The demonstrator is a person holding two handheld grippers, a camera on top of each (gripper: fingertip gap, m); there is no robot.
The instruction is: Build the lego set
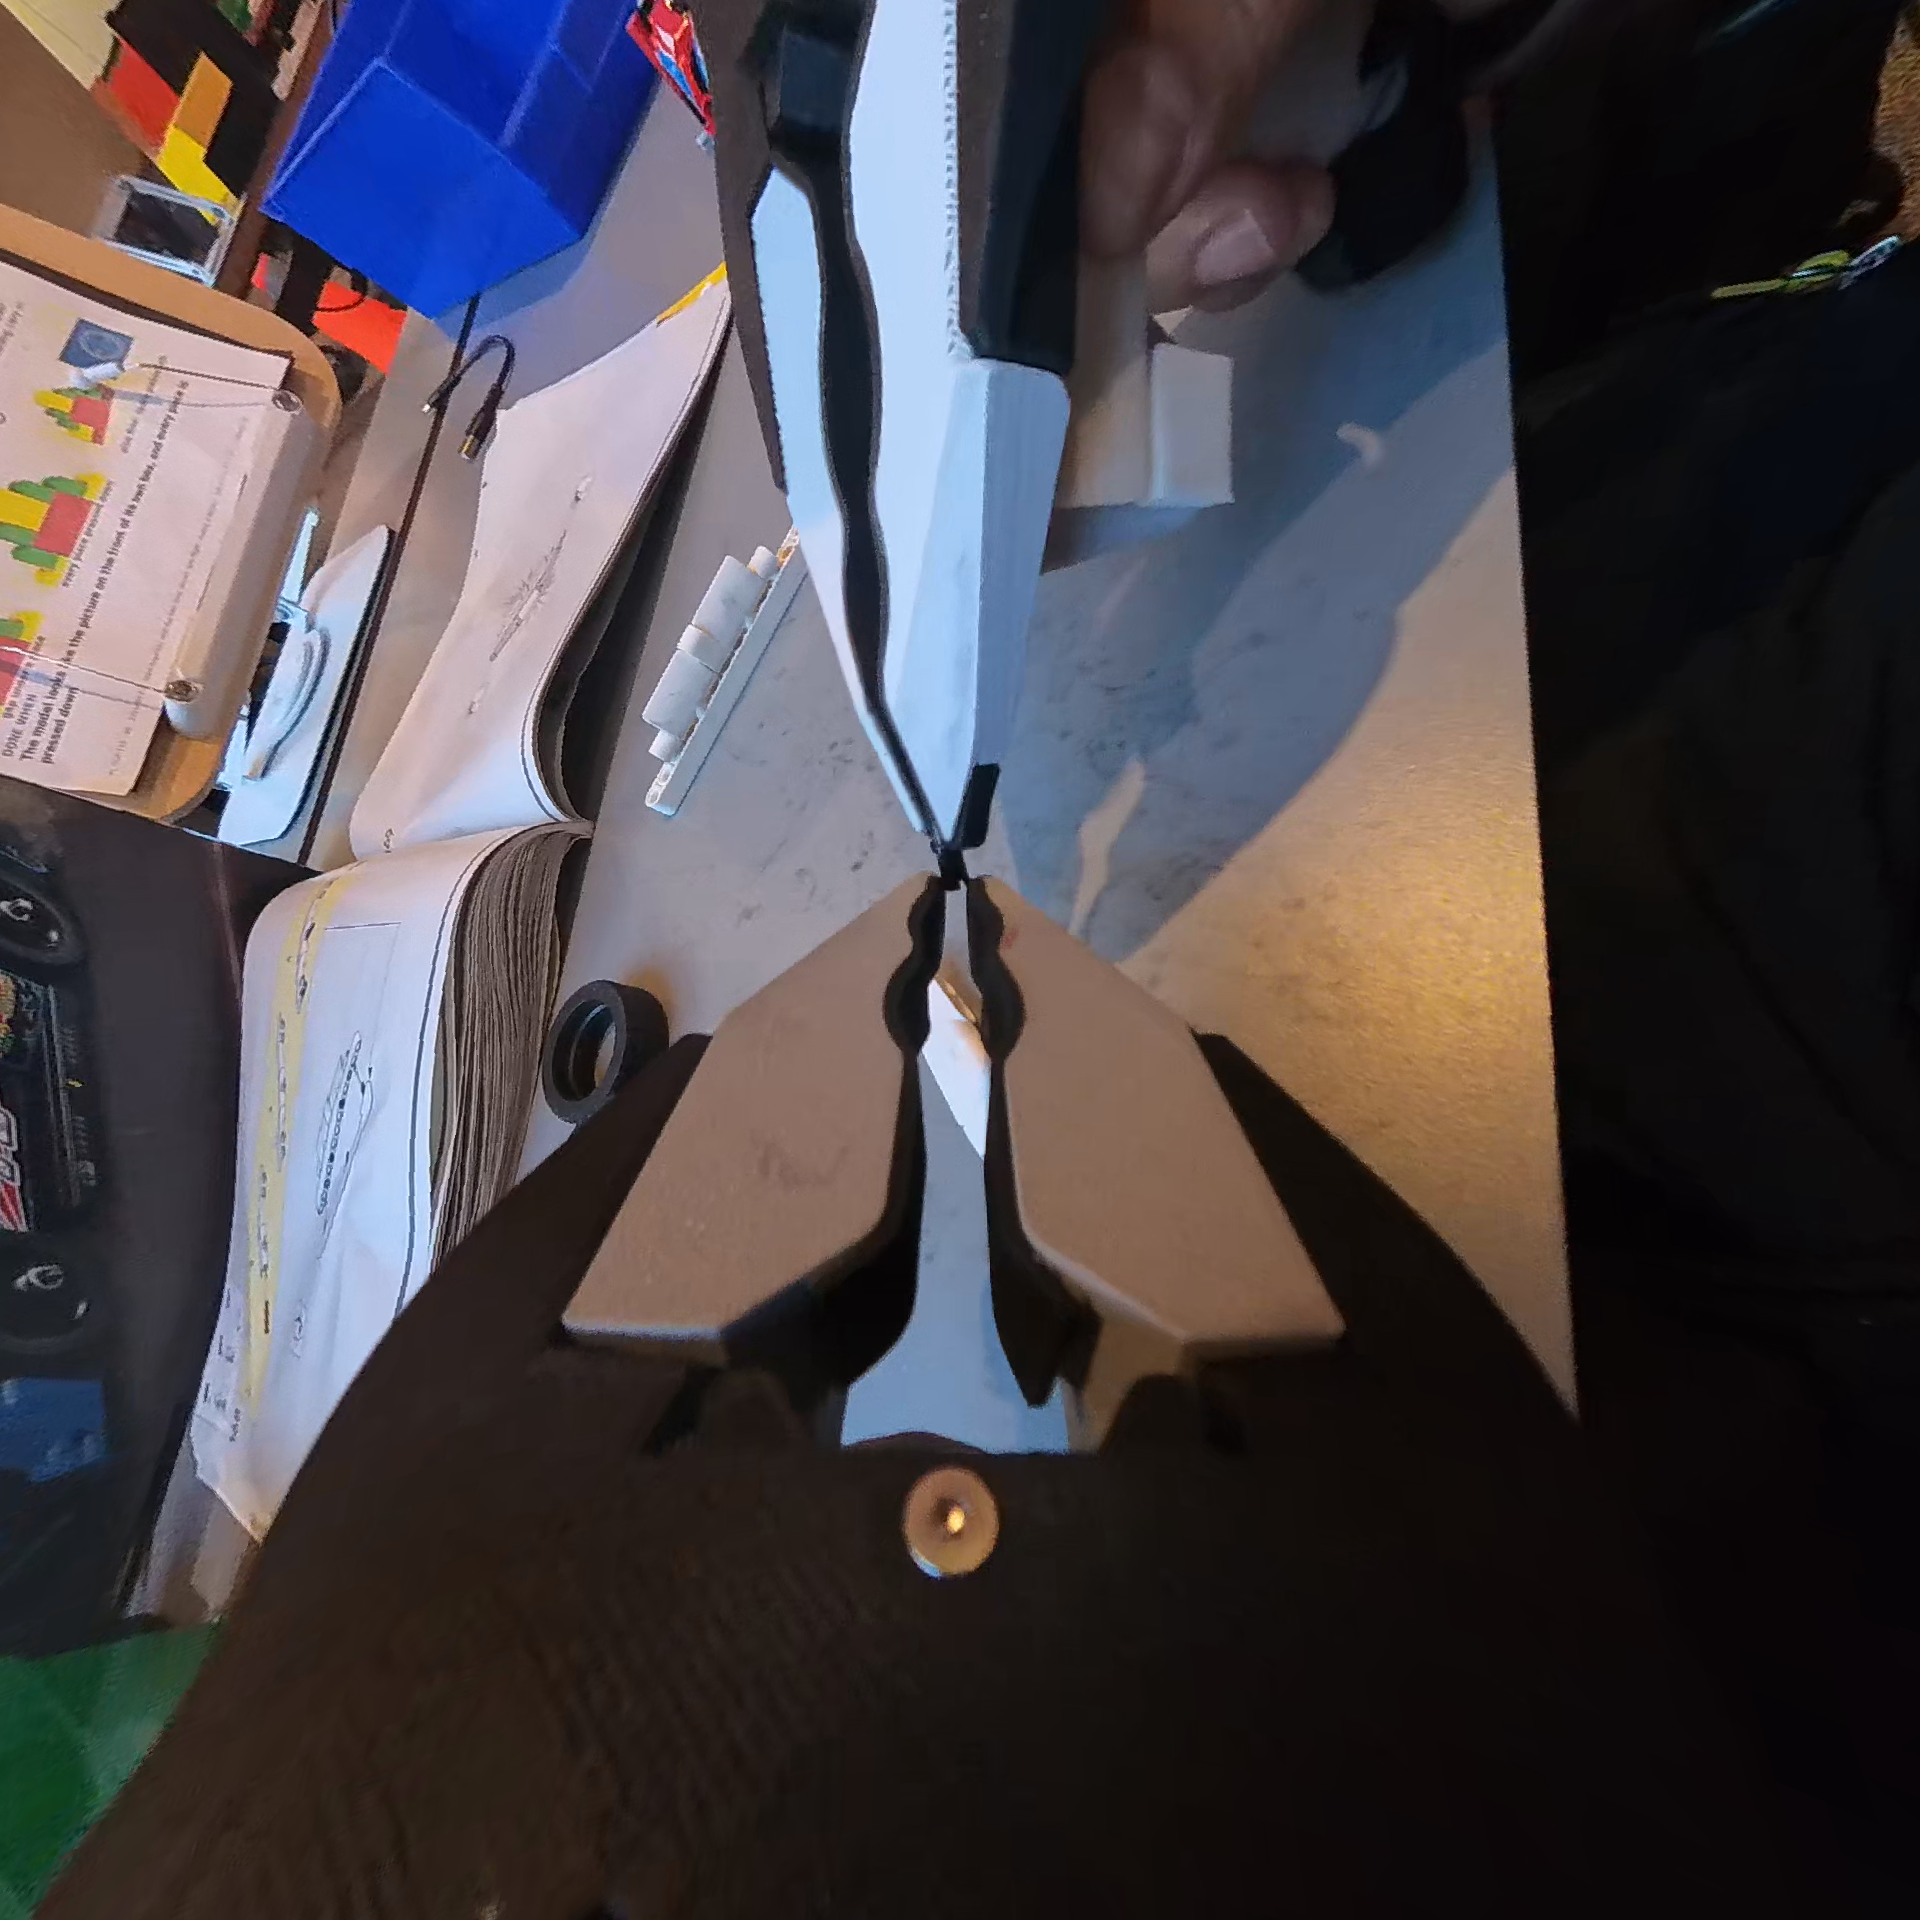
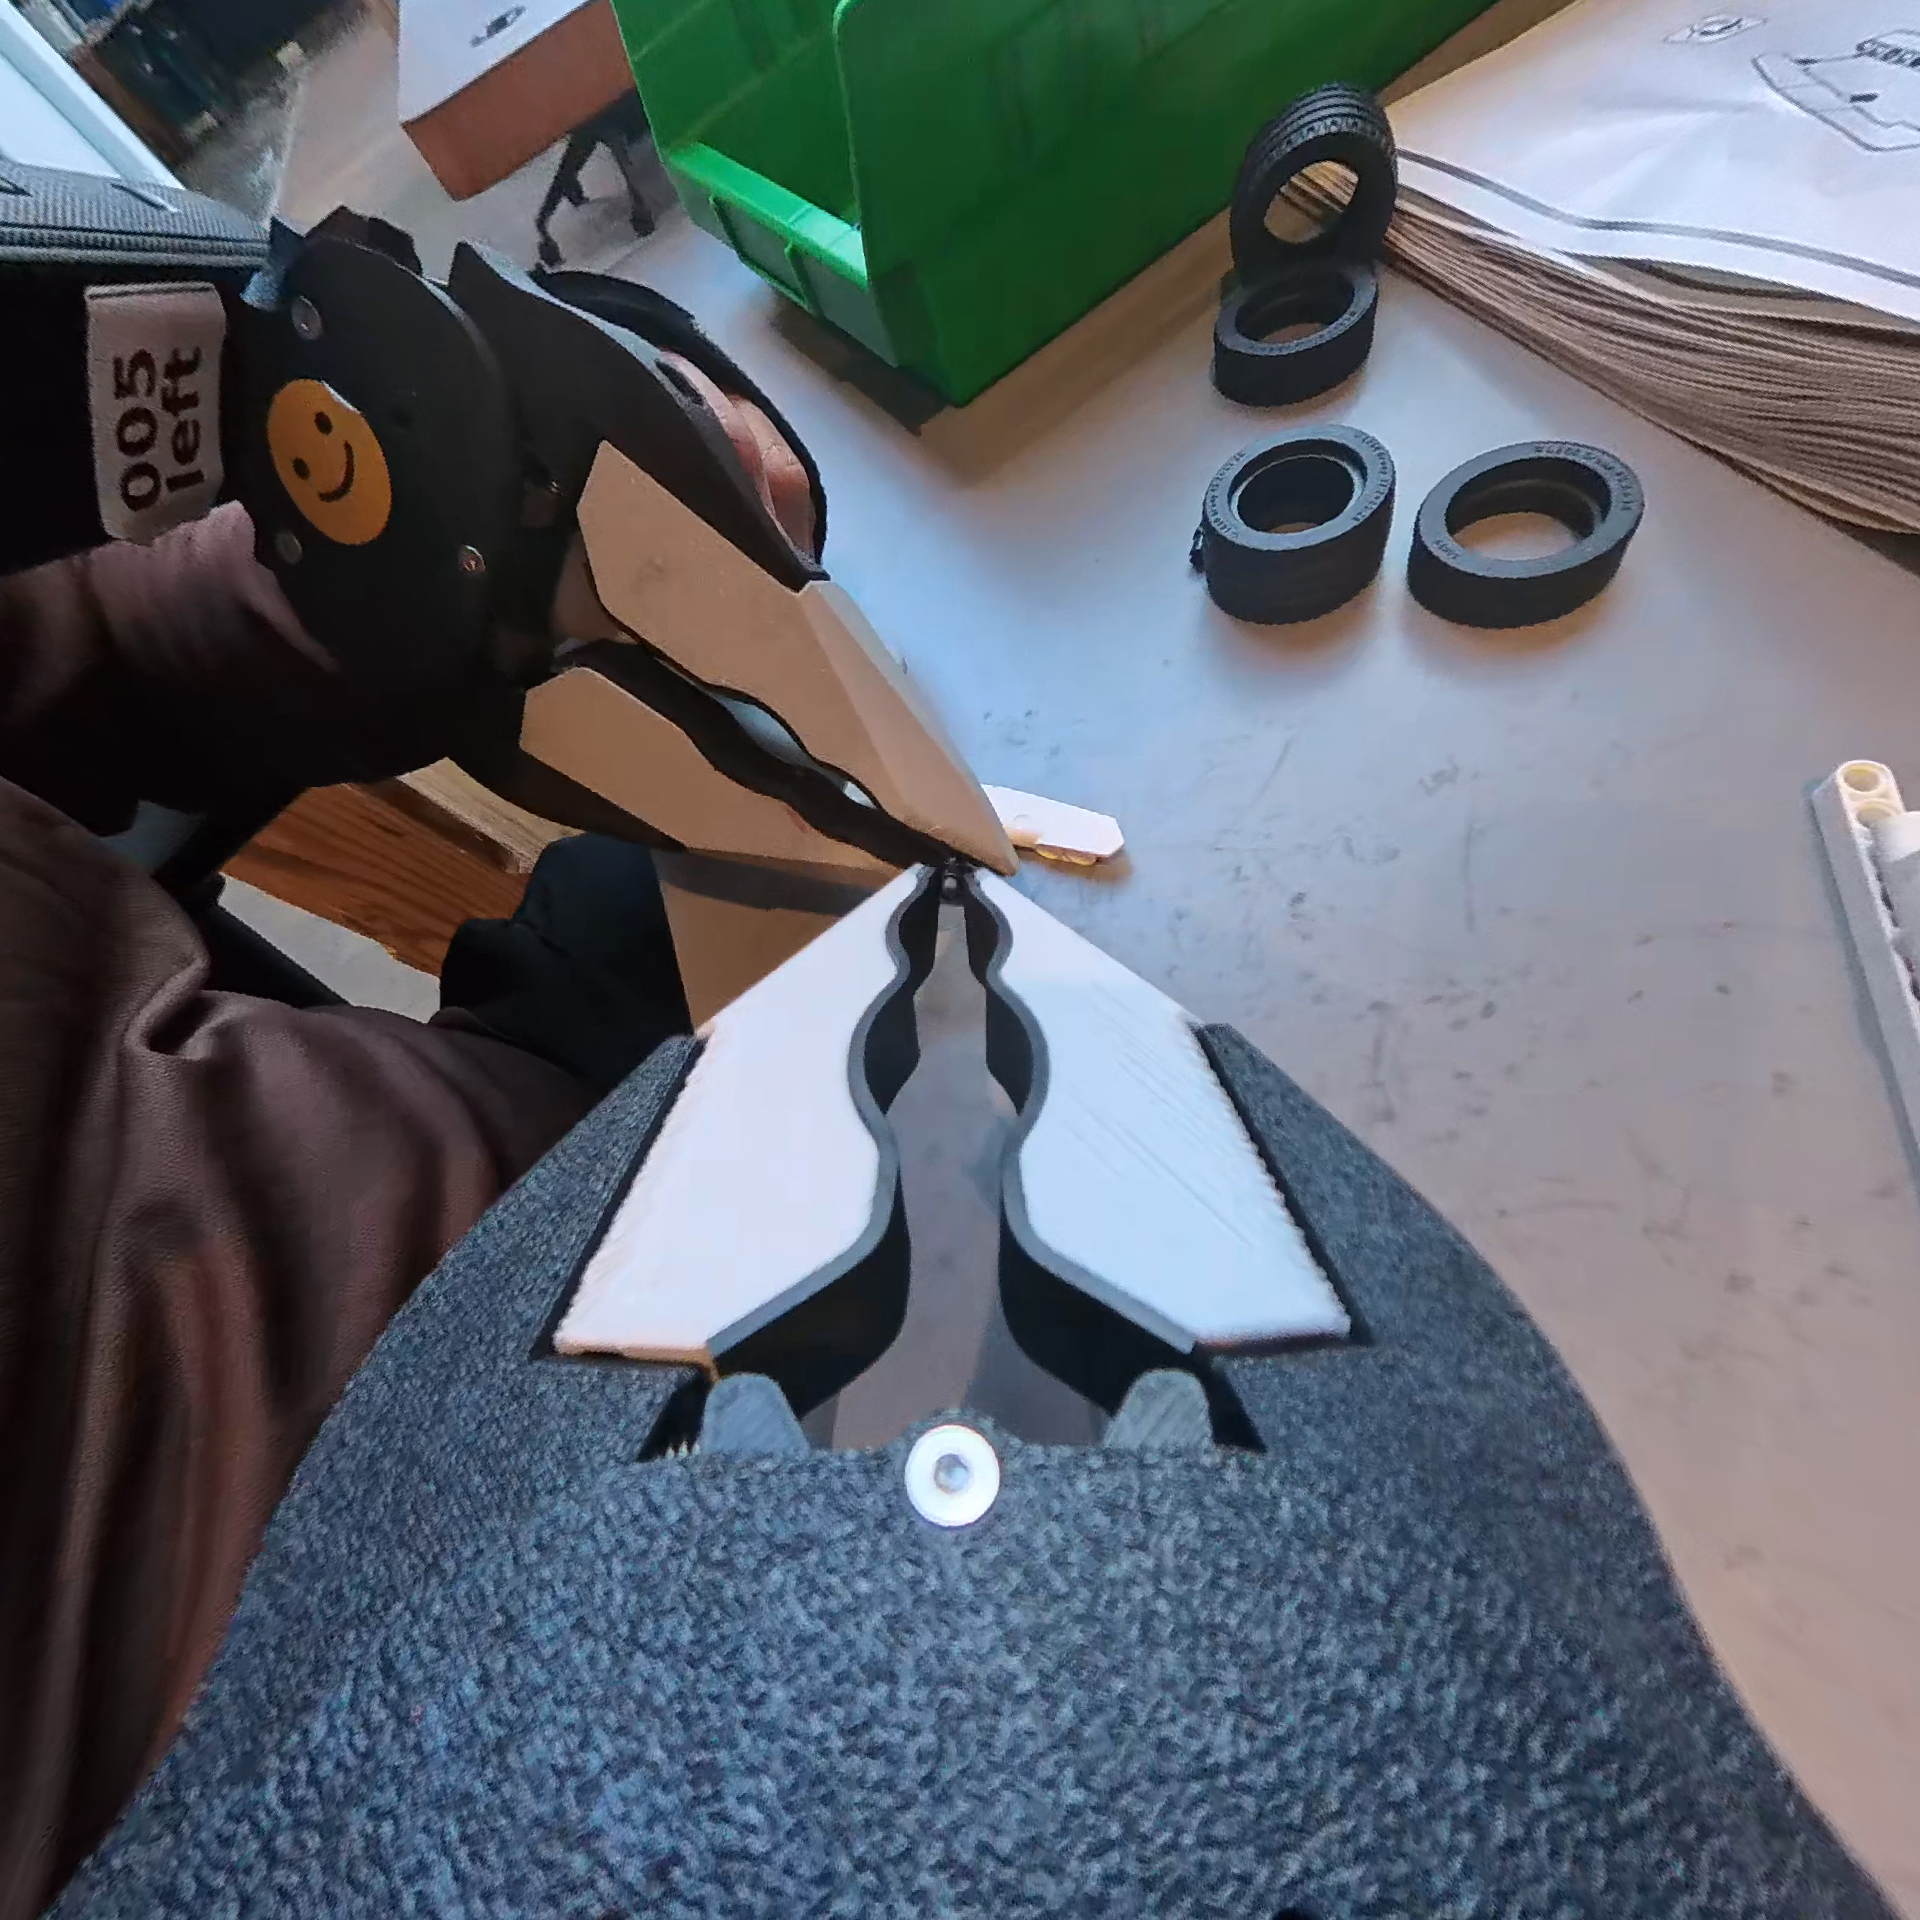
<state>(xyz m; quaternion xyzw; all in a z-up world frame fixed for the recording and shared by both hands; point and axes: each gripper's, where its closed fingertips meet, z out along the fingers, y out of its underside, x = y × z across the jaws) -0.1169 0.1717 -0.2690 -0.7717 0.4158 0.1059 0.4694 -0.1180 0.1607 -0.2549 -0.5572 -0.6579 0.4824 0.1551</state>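
Note:
My left gripper (image 1: 951, 885) and my right gripper (image 2: 951, 883) meet tip to tip just above the grey table (image 2: 1351, 831). A tiny black Lego piece (image 1: 951, 862) sits pinched between the two pairs of tips; it also shows in the right wrist view (image 2: 952, 875). Both grippers are shut on it. The right gripper (image 1: 940, 836) comes in from the top of the left wrist view. The left gripper (image 2: 982, 854) comes in from the left of the right wrist view. The piece is too small to tell its shape.
A flat white piece (image 2: 1060, 831) lies just behind the tips. Several black tyres (image 2: 1299, 520) lie beyond, near an open instruction booklet (image 2: 1662, 208) and a green bin (image 2: 935, 187). A white beam with pins (image 1: 717, 665) lies to the left. A blue bin (image 1: 457, 156) stands behind. Less than 4 cm separates the two grippers' tips.

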